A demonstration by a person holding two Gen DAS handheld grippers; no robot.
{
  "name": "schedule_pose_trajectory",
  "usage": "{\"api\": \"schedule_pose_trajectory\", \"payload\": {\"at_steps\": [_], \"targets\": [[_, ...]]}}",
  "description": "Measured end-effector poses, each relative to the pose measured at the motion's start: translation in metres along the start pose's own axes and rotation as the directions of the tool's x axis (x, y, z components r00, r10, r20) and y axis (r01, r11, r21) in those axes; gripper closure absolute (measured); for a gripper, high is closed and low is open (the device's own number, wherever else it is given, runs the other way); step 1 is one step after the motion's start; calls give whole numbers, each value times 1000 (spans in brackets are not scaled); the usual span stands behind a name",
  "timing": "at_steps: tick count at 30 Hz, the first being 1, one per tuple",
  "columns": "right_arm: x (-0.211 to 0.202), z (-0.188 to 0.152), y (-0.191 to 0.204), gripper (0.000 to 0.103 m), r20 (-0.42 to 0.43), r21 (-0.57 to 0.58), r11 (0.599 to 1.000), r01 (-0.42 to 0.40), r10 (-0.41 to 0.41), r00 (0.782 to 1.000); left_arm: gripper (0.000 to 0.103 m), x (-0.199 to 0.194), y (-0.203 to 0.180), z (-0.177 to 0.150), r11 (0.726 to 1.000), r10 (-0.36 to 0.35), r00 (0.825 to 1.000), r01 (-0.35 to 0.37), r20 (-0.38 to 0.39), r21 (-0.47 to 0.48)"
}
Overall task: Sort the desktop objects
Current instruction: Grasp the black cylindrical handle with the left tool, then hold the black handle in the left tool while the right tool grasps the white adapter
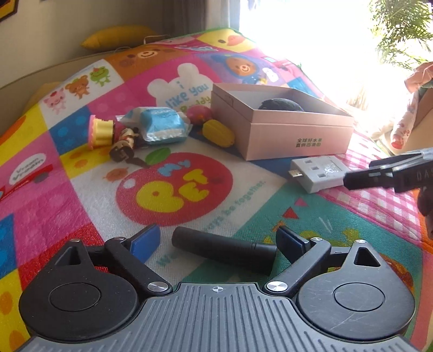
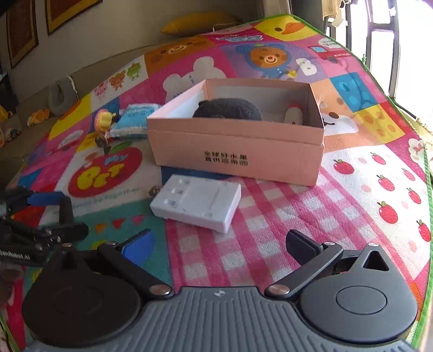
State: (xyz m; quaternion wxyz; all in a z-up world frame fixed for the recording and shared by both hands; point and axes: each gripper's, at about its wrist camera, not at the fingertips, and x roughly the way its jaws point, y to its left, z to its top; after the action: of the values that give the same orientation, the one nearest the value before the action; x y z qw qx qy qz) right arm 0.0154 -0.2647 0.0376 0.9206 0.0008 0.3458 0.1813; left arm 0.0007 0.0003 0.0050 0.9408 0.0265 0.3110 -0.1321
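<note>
A black cylinder lies on the colourful mat between the open fingers of my left gripper; it also shows in the right wrist view. A white power adapter lies just ahead of my open, empty right gripper, and in the left wrist view. A pink cardboard box stands behind it, holding a dark round plush and a white toy. The box also shows in the left wrist view.
Left of the box lie a blue packet, a yellow toy, a pink ball, a yellow-pink toy and a small figurine. The mat's right edge is near a window. A yellow cushion lies at the back.
</note>
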Motion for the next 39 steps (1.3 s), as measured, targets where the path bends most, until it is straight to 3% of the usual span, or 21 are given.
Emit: {"api": "schedule_pose_trajectory", "payload": {"at_steps": [1, 3, 6, 9, 14, 19, 22, 24, 28, 34, 39], "targets": [[-2, 6, 1, 2, 26, 11, 1000, 3, -3, 1000, 5, 0, 0, 0, 1000, -3, 1000, 3, 4, -1], [-1, 19, 6, 16, 64, 10, 1000, 22, -23, 998, 4, 0, 1, -2, 1000, -15, 1000, 15, 14, -4], [18, 37, 7, 55, 10, 32, 999, 3, -3, 1000, 3, -3, 5, -4, 999, -36, 999, 37, 31, -35], [33, 45, 5, 60, -2, 44, 999, 20, -20, 1000, 2, -5, 8, -5, 998, -41, 998, 43, 42, -55], [41, 43, -13, 60, -41, 140, 990, -36, 42, 998, 1, -6, 11, -5, 996, -56, 997, 59, 47, -73], [22, 24, -10, 59, -94, 195, 972, -130, 150, 984, 0, -15, 20, -5, 991, -80, 996, 84, 48, -108], [4, 12, 4, 56, -95, 152, 974, -166, 181, 979, 0, -23, 24, -7, 991, -104, 994, 106, 35, -79], [-7, 8, 14, 52, -67, 101, 985, -137, 144, 987, 0, -25, 26, -10, 990, -121, 992, 122, 18, -68], [-17, 7, 31, 22, 35, -48, 998, -47, 49, 998, 0, -22, 24, -10, 993, -115, 993, 115, 9, -40], [4, 10, 50, 22, 10, -182, 980, -75, 78, 997, 0, -23, 12, -7, 987, -161, 987, 161, -5, -11], [26, 14, 56, 22, -6, -218, 973, -70, 71, 997, 0, -28, 1, -12, 972, -227, 973, 228, -31, 52]]}}
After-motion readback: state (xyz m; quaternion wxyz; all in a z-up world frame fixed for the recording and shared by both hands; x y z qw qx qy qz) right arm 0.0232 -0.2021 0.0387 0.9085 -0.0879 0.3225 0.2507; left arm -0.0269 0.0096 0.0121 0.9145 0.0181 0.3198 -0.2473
